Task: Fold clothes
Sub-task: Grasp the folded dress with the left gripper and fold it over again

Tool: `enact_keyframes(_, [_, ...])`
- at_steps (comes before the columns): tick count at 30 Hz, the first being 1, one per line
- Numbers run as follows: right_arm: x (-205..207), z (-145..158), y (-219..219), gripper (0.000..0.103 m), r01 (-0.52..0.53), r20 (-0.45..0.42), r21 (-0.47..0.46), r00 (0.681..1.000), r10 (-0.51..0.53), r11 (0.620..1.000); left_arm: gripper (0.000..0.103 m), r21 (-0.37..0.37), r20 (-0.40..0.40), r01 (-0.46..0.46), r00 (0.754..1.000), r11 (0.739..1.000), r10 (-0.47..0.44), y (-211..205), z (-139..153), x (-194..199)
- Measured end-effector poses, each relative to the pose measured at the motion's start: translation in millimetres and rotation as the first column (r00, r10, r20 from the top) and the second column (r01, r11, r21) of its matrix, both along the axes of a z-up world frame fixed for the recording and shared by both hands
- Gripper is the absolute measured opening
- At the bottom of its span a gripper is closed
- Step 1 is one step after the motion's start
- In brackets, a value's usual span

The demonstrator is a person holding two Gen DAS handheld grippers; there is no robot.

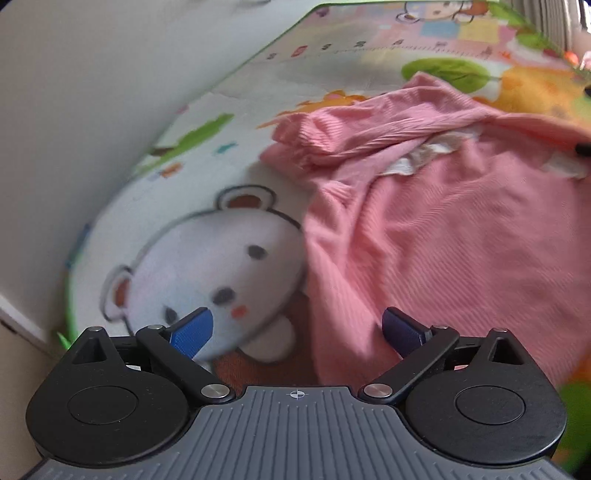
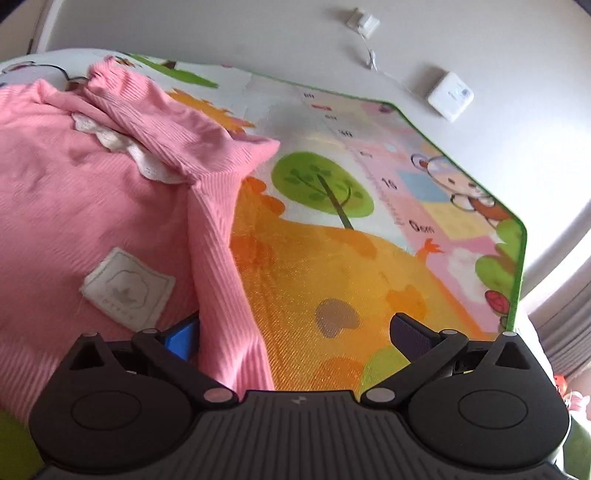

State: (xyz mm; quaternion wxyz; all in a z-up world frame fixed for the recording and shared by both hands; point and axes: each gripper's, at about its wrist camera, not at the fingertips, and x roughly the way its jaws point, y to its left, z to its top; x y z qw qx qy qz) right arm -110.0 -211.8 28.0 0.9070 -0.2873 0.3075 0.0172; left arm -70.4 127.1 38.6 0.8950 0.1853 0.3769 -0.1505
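A pink ribbed garment (image 1: 443,229) with a white lace collar (image 1: 417,155) lies crumpled on a cartoon play mat (image 1: 207,243). My left gripper (image 1: 297,332) is open, low over the garment's left edge, and holds nothing. In the right wrist view the same garment (image 2: 92,192) fills the left side, with a white sewn label (image 2: 127,288) near its hem. My right gripper (image 2: 295,336) is open, and the garment's right edge lies between its fingers, just right of the blue left pad (image 2: 181,338).
The mat (image 2: 369,251) lies on a pale floor (image 2: 480,55). A white box (image 2: 450,96) and a white plug (image 2: 364,22) joined by a thin cable lie on the floor beyond the mat. A white wall (image 1: 74,110) runs along the mat's left side.
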Motion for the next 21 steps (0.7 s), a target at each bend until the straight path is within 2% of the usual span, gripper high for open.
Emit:
enact_keyframes(3, [-25.8, 8.0, 3.4, 0.103, -0.115, -0.025, 0.049, 0.993, 0.116, 0.992, 0.101, -0.096, -0.039, 0.051, 0.998, 0.994, -0.055, 5.6, 7.4, -17.0])
enact_keyframes(5, [-38.3, 6.5, 7.1, 0.103, -0.167, -0.051, 0.065, 0.984, 0.17, 0.984, 0.101, -0.077, -0.039, 0.076, 0.996, 0.994, -0.079, 1.7, 6.1, -28.2])
enact_keyframes(6, [-41.8, 2.9, 9.1, 0.103, -0.17, -0.067, 0.051, 0.983, 0.173, 0.984, 0.101, -0.04, -0.043, 0.082, 0.996, 0.996, -0.084, -1.9, 2.3, -32.8])
enact_keyframes(8, [-44.5, -7.0, 9.1, 0.103, -0.144, -0.098, 0.006, 0.985, 0.144, 0.989, 0.102, 0.029, -0.045, 0.088, 0.995, 0.996, -0.086, -5.9, -5.1, -40.7])
enact_keyframes(11, [-49.4, -4.1, -2.9, 0.103, -0.106, -0.11, 0.043, 0.988, 0.111, 0.993, 0.102, 0.018, -0.057, 0.06, 0.997, 0.998, -0.059, 4.5, -4.2, -46.6])
enact_keyframes(14, [-58.8, -1.6, -11.5, 0.103, -0.099, -0.113, 0.027, 0.988, 0.101, 0.995, 0.102, 0.019, -0.067, 0.043, 0.997, 0.999, -0.042, 15.4, -0.8, -49.1])
enact_keyframes(18, [-62.7, 13.1, -28.7, 0.103, -0.072, -0.064, 0.113, 0.995, 0.079, 0.991, 0.101, -0.006, -0.052, 0.014, 0.999, 1.0, -0.015, 27.1, 5.6, -49.6])
enact_keyframes(20, [-55.8, 11.8, -33.4, 0.103, 0.004, -0.045, 0.098, 0.999, 0.0, 0.995, 0.101, -0.005, -0.037, -0.011, 0.999, 1.0, 0.01, 29.4, 5.8, -47.3])
enact_keyframes(21, [-50.8, 5.8, -33.5, 0.103, 0.037, -0.054, 0.052, 0.998, -0.034, 0.998, 0.101, 0.012, -0.038, -0.019, 0.999, 1.0, 0.019, 29.4, 3.1, -46.0])
